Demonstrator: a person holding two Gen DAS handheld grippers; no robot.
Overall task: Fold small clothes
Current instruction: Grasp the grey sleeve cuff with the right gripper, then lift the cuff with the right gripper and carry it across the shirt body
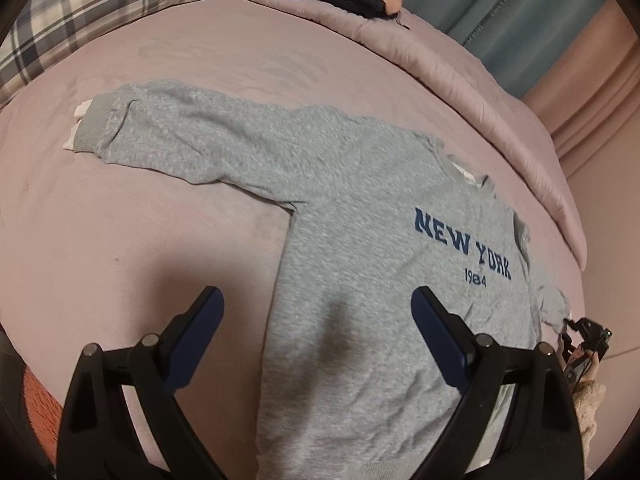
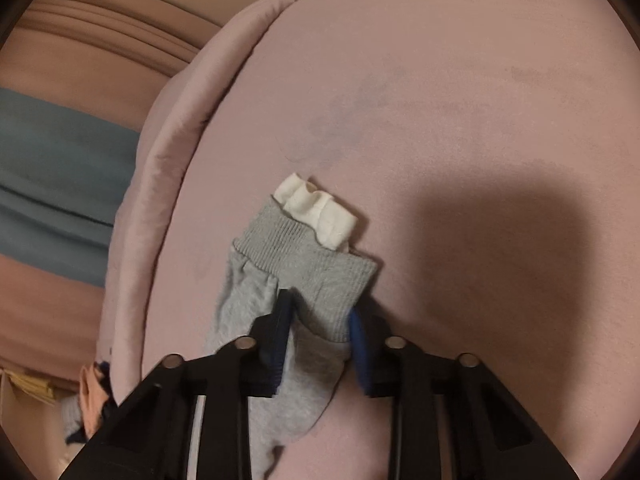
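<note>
The grey sweatshirt (image 1: 360, 248) lies flat on the pink bed (image 1: 140, 240). The left gripper (image 1: 318, 316) hangs over its lower body, fingers spread wide, nothing between them. Only the right wrist view shows the right gripper (image 2: 320, 320) with fingers clamped on the ribbed cuff (image 2: 304, 252), white lining (image 2: 320, 208) poking out. A rolled duvet (image 2: 168, 184) borders the bed; bare sheet lies beyond the cuff.
</note>
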